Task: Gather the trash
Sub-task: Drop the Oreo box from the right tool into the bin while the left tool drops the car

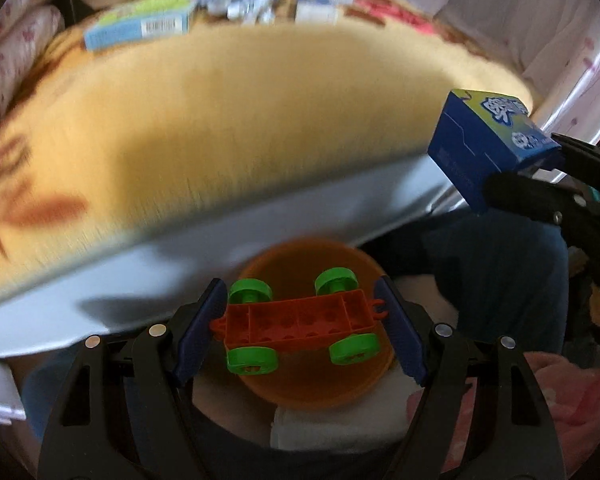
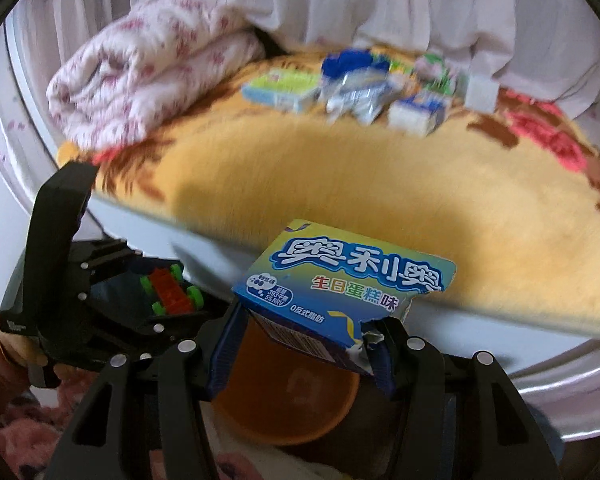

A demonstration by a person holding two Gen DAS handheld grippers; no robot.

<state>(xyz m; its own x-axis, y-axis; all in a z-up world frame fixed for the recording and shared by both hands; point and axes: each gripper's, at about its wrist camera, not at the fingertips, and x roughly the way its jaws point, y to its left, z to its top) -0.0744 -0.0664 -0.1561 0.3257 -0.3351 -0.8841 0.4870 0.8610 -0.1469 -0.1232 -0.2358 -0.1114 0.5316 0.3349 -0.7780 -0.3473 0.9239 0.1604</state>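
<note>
My left claw [image 1: 300,320] grips a toy car base [image 1: 300,322], an orange brick chassis with four green wheels, turned underside up. The pads press on its two short ends, so the jaws stand fairly wide, spanning the toy's length. Below it sits an orange bowl [image 1: 320,384], its mouth right under the toy; I cannot tell whether the toy touches it.

My right claw [image 2: 304,344] is clamped on a blue snack box [image 2: 340,292] with a torn open end, the jaws at a middling width on the box's lower sides. The box tilts up and away from me, its printed face toward the camera. In the right wrist view the same orange bowl [image 2: 288,404] lies beneath it, and the left claw [image 2: 172,292] with the toy shows off to the side.

Beyond both claws is a bed with a yellow blanket [image 2: 360,184]. At its far side lies a blurred cluster of small boxes and wrappers [image 2: 356,88], and a folded floral quilt [image 2: 140,80] beside them.
</note>
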